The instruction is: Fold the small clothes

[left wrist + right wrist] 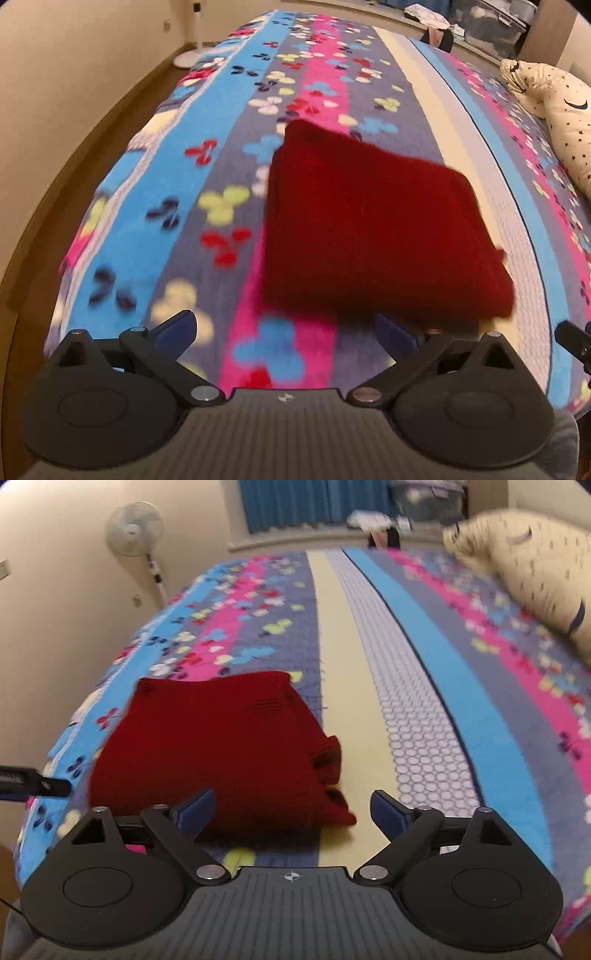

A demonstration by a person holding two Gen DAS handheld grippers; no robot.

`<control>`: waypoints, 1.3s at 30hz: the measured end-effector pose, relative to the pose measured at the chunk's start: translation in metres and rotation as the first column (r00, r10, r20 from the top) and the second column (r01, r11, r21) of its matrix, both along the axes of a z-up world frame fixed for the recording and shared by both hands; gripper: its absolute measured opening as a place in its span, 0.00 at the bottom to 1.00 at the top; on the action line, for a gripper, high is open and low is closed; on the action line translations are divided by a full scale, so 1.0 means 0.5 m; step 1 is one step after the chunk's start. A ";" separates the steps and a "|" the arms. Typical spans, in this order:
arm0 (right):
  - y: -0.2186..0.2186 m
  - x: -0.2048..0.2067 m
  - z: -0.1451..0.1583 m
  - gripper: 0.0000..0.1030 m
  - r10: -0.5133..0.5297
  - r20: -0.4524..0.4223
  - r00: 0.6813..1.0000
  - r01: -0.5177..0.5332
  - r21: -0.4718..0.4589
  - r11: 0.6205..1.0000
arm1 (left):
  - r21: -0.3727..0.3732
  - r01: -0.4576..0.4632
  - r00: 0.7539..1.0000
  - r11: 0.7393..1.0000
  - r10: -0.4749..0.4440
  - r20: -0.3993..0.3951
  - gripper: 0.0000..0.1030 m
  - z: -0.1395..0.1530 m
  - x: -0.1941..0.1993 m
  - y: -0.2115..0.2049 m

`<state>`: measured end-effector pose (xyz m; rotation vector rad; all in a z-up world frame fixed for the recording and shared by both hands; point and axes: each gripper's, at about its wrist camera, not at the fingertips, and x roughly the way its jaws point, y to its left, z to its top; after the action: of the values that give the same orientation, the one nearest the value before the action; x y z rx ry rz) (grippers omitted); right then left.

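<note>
Grippers come first in both wrist views: the left gripper (284, 328) and right gripper (293, 808) each have blue-tipped jaws spread wide, holding nothing. Just beyond them lies a folded dark red knit garment (369, 229), a thick squarish bundle resting flat on the bed's striped bedspread (221, 155) with its butterfly pattern. In the right view the garment (221, 746) sits left of a cream stripe. Farther off, a cream star-print pillow (554, 110) lies at the right; a white standing fan (135, 528) stands by the wall.
</note>
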<state>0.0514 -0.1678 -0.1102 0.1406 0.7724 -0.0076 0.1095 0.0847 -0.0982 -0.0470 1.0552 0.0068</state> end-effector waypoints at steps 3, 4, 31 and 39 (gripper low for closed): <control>0.031 -0.074 0.029 0.92 0.027 0.030 0.999 -0.026 -0.038 0.999 | 0.008 0.006 1.000 1.000 -0.006 -0.017 1.00 0.013 -0.070 -0.022; 0.039 -0.095 0.033 0.92 0.036 0.030 0.999 -0.035 -0.043 0.998 | 0.013 0.007 1.000 1.000 -0.007 -0.011 1.00 0.018 -0.091 -0.025; 0.092 -0.260 0.078 0.92 0.053 0.096 0.994 -0.043 -0.099 0.994 | 0.087 0.022 0.993 0.996 -0.032 0.118 1.00 0.094 -0.256 -0.039; 0.093 -0.262 0.079 0.92 0.057 0.098 0.994 -0.047 -0.103 0.994 | 0.085 0.031 0.993 0.996 -0.041 0.111 1.00 0.095 -0.252 -0.041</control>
<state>-0.0795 -0.1213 -0.0708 0.0248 0.6735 0.0095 -0.0163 0.0643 -0.0506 0.0466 0.9421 0.0151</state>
